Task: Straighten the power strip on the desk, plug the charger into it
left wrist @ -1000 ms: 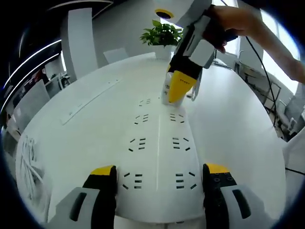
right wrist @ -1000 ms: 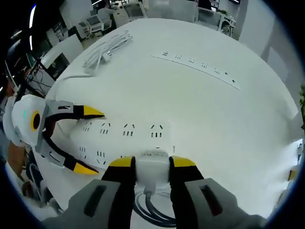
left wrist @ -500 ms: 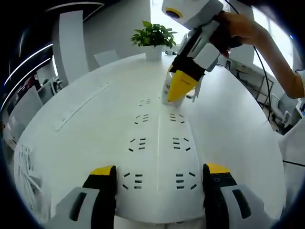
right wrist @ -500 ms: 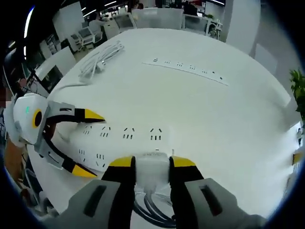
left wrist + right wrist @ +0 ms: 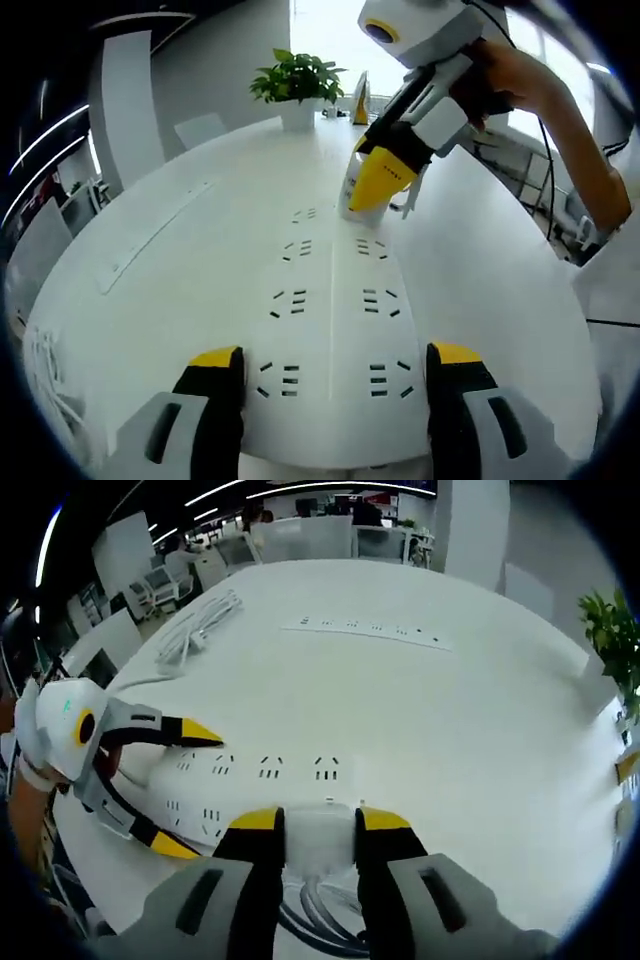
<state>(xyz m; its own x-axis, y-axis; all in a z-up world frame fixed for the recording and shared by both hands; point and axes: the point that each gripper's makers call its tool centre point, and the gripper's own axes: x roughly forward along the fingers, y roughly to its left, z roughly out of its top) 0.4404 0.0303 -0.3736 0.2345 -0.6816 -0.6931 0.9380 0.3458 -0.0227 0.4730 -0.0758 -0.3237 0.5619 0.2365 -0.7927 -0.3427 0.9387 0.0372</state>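
Note:
A wide white power strip [image 5: 332,290] with two rows of sockets lies on the white desk [image 5: 180,300]. My left gripper [image 5: 332,365] is shut on its near end, one jaw on each long side. At the far end, my right gripper [image 5: 366,188] is shut on a white charger [image 5: 350,192] that stands upright against the strip's top face. In the right gripper view the charger [image 5: 320,835] sits between the fingers of the right gripper [image 5: 320,822]. The power strip [image 5: 270,780] runs left to the left gripper [image 5: 185,785].
A second, long slim power strip [image 5: 365,630] lies farther out on the desk, also in the left gripper view [image 5: 150,235]. A bundle of white cable [image 5: 200,620] rests near the desk edge. A potted plant [image 5: 295,80] stands at the far rim. Dark cables [image 5: 310,920] loop under the right gripper.
The desk and room have swung across both views while the strip and charger stay fixed between the jaws. Both grippers and the strip have turned together on the desk.

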